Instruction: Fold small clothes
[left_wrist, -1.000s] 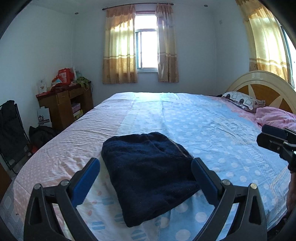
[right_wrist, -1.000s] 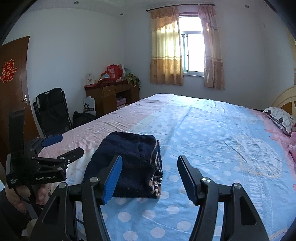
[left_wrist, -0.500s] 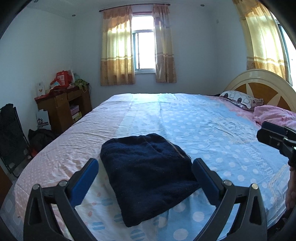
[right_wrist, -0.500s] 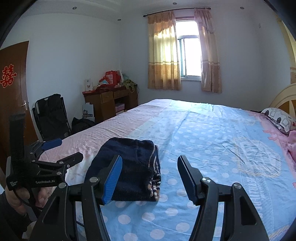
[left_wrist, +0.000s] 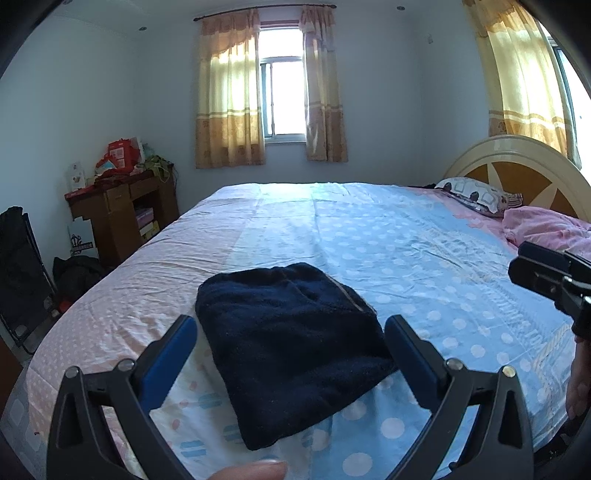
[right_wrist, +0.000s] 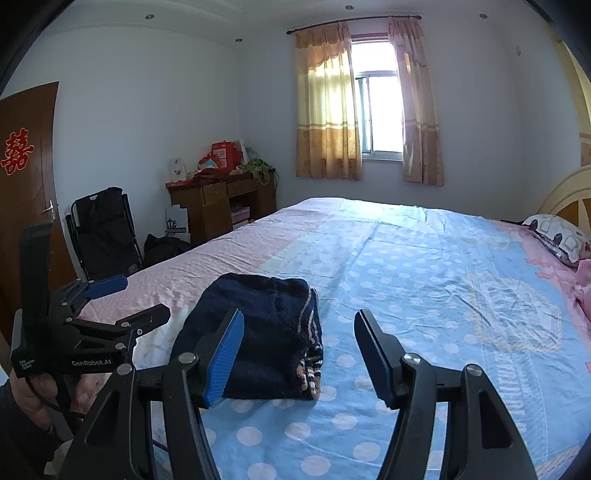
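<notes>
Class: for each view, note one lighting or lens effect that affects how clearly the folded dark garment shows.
Left wrist view: window backlight is blown out, leaving the navy garment nearly textureless. Right wrist view: side light reveals the garment's striped folded edge; fisheye bends the wall and dark corners vignette.

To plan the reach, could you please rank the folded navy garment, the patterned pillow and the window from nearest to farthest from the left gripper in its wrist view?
1. Folded navy garment, just ahead of the left gripper, between its open fingers.
2. Patterned pillow, far right by the headboard.
3. Window, on the far wall.

Fuzzy navy knit garment
</notes>
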